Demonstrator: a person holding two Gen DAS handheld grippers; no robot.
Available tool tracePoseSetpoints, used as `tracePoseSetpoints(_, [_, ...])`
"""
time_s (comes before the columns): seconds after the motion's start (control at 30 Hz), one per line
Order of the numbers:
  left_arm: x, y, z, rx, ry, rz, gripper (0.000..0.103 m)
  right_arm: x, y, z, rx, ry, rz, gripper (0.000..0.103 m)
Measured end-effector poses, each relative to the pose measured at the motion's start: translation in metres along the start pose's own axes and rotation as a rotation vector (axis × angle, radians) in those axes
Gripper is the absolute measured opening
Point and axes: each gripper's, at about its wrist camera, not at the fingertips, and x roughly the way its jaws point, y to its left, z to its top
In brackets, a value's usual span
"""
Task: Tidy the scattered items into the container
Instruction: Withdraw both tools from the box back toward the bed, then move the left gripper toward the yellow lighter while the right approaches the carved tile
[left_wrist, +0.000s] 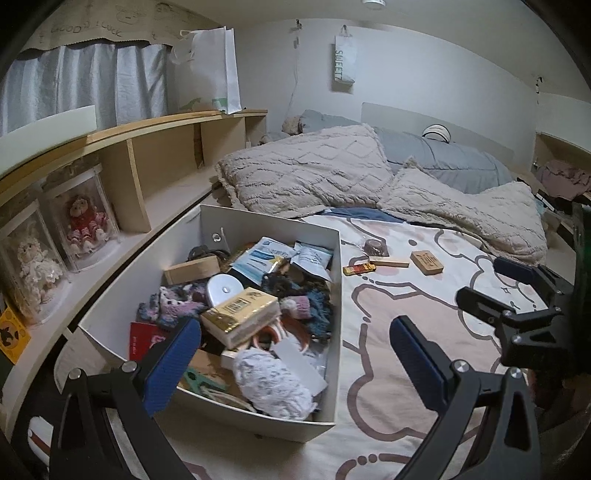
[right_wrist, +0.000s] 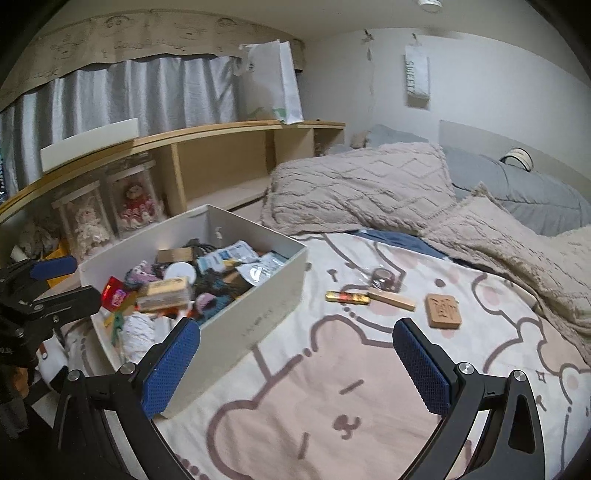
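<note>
A white box (left_wrist: 338, 325) (right_wrist: 258, 317) full of several small items stands on the bed. On the bear-print sheet beyond it lie a red and gold wrapped bar (left_wrist: 359, 268) (right_wrist: 347, 297), a wooden stick (left_wrist: 389, 262) (right_wrist: 391, 299), a carved wooden block (left_wrist: 426, 262) (right_wrist: 442, 310) and a brown tape roll in clear wrap (left_wrist: 375, 247) (right_wrist: 383, 277). My left gripper (left_wrist: 295, 365) hangs open over the box's near right corner, with nothing in it. My right gripper (right_wrist: 297, 363) stands open and bare over the sheet, short of the loose items.
Two beige cushions (left_wrist: 314, 173) (right_wrist: 362, 184) and a grey duvet (left_wrist: 454, 158) fill the back of the bed. A wooden shelf (left_wrist: 159, 166) with boxed dolls (left_wrist: 83, 218) runs along the left. The right gripper's frame shows at the left view's right edge (left_wrist: 524, 306).
</note>
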Motion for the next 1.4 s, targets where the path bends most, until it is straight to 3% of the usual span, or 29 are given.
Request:
tracePoseSetpoints(0.53, [0.032,-0.069,-0.011,0.037,0.039,-0.063,0.103,-0.018,-0.084,-0.025,0.026,0.056,-0.117,0.103])
tracePoseSetpoints(0.67, [0.042,-0.085,-0.009,0.049,0.051,-0.069,0.103,-0.014,-0.105,-0.031,0.062,0.08,-0.107,0.103])
tracePoseSetpoints(1.07, [0.107,-0.136,-0.001,0.061,0.144,-0.122,0.103,0.027,-0.158,-0.036,0.085,0.17,-0.127,0.103])
tracePoseSetpoints(1.4, [0.176,-0.158,-0.002,0.045,0.245,-0.133,0.103,0.089,-0.203,-0.031,0.128,0.203,-0.147,0.103])
